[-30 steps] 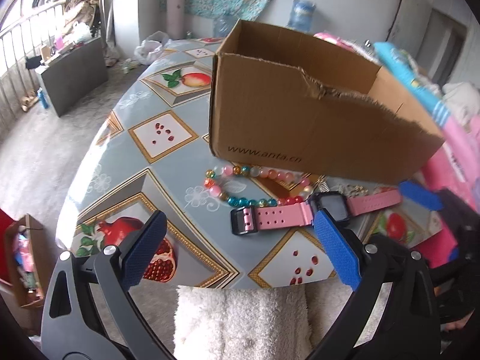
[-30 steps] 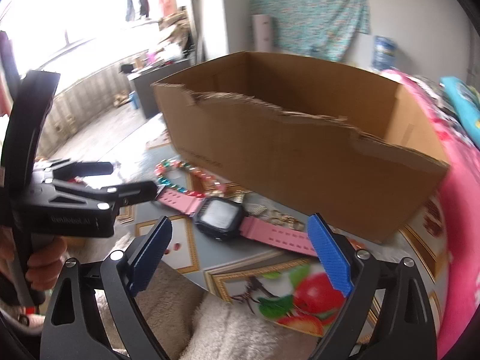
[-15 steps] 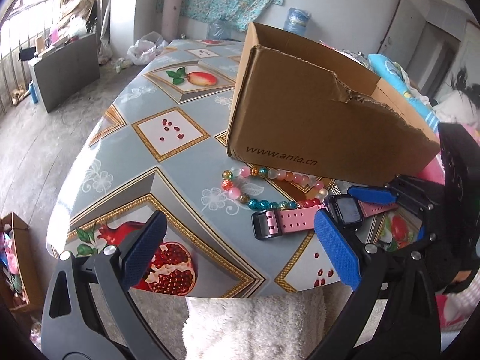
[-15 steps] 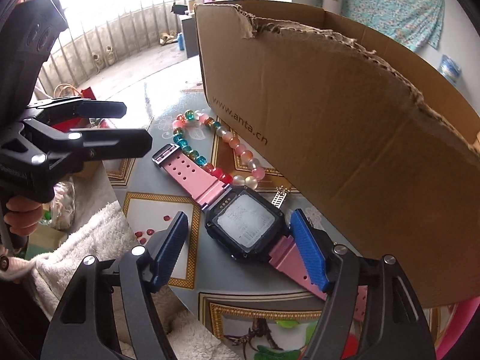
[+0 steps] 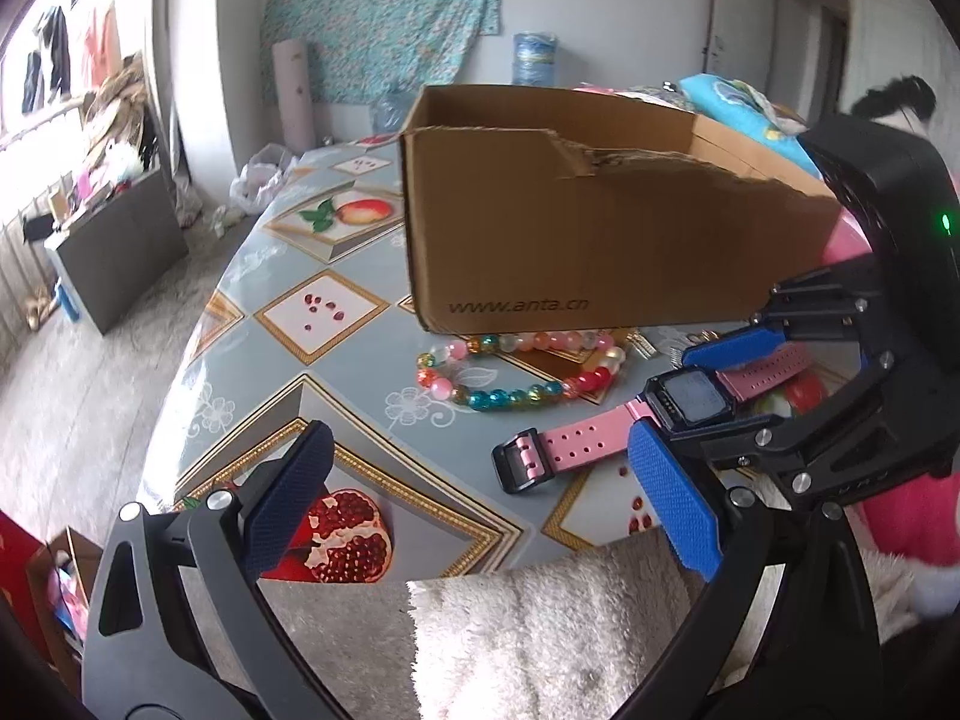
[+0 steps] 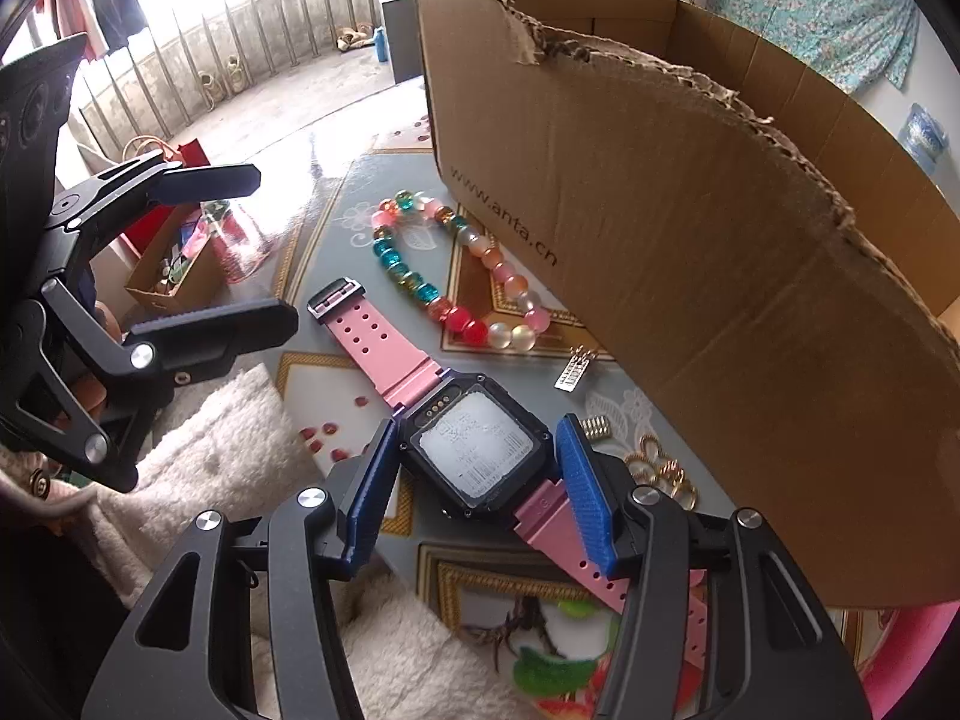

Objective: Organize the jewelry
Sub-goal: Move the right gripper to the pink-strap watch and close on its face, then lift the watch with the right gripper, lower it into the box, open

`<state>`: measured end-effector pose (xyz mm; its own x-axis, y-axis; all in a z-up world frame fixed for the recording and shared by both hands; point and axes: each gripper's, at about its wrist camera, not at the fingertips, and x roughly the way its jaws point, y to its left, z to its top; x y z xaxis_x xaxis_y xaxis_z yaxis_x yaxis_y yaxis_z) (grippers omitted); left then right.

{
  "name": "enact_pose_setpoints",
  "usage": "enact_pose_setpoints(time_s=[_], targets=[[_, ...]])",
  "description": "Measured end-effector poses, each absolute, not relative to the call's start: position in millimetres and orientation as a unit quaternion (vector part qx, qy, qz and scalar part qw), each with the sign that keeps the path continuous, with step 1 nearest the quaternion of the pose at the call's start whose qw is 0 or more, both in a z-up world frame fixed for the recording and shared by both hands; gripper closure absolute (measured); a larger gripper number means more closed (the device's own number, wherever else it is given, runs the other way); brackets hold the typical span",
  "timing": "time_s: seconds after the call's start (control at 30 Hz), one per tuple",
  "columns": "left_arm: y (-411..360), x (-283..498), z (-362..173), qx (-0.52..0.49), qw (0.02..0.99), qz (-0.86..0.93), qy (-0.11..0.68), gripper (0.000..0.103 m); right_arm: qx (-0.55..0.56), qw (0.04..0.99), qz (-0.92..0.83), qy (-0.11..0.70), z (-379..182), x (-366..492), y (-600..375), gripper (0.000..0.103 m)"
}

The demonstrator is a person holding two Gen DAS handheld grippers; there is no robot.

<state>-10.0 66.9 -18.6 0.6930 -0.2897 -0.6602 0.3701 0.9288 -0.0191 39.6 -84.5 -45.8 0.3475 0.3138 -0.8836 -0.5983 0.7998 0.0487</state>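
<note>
Right gripper (image 6: 477, 495): blue pads pressed against both sides of the black case of the pink watch (image 6: 474, 450), clenched on it. Watch face up; whether the case rests on the table (image 5: 288, 276) or is lifted off it cannot be told. One pink strap runs far-left to its black buckle, the other passes back under the right-hand pad.

Left gripper (image 5: 480, 492): jaws released, wide apart, nothing between them. It sits at the near edge of the table, left of the watch; its right pad lies just beside the watch case in the left wrist view.

Bead bracelet (image 6: 447, 276): closed loop of teal, pink, red and clear beads, flat on the table between the watch strap and the cardboard box (image 6: 690, 252). Far side of the loop is touching or nearly touching the box wall; cannot tell which.

Cardboard box: open top, torn upper edge, "www.anta.cn" printed low on the near wall.

Small items just beside the box, right of the bracelet: a silver clasp piece (image 6: 575, 369) and a cluster of gold rings (image 6: 660, 471).

Fluffy white cloth (image 5: 540, 648) lies below the near table edge
</note>
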Motion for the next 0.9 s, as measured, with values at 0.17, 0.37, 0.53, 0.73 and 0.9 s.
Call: enact_pose_setpoints(time_s=[0.17, 0.37, 0.53, 0.73, 0.9], targets=[[50.1, -32.3, -16.0, 0.110, 0.915, -0.214, 0.323, 0.009, -0.124, 0.797, 0.288, 0.516, -42.4, 31.2, -91.1, 0.050], [20.7, -50.9, -20.4, 0.191, 0.903, -0.239, 0.302, 0.031, -0.033, 0.768, 0.312, 0.558, -51.1, 43.7, -119.4, 0.050], [-4.0, -55.3, -31.3, 0.262, 0.886, -0.240, 0.298, 0.045, 0.046, 0.735, 0.342, 0.584, -55.1, 61.4, -144.5, 0.050], [-23.8, -55.5, -36.2, 0.286, 0.875, -0.242, 0.307, 0.071, 0.069, 0.719, 0.365, 0.588, -56.9, 68.7, -165.5, 0.050], [-23.7, -41.8, -36.6, 0.243, 0.871, -0.236, 0.355, 0.088, 0.065, 0.731, 0.362, 0.575, -56.4, 65.4, -172.9, 0.050]])
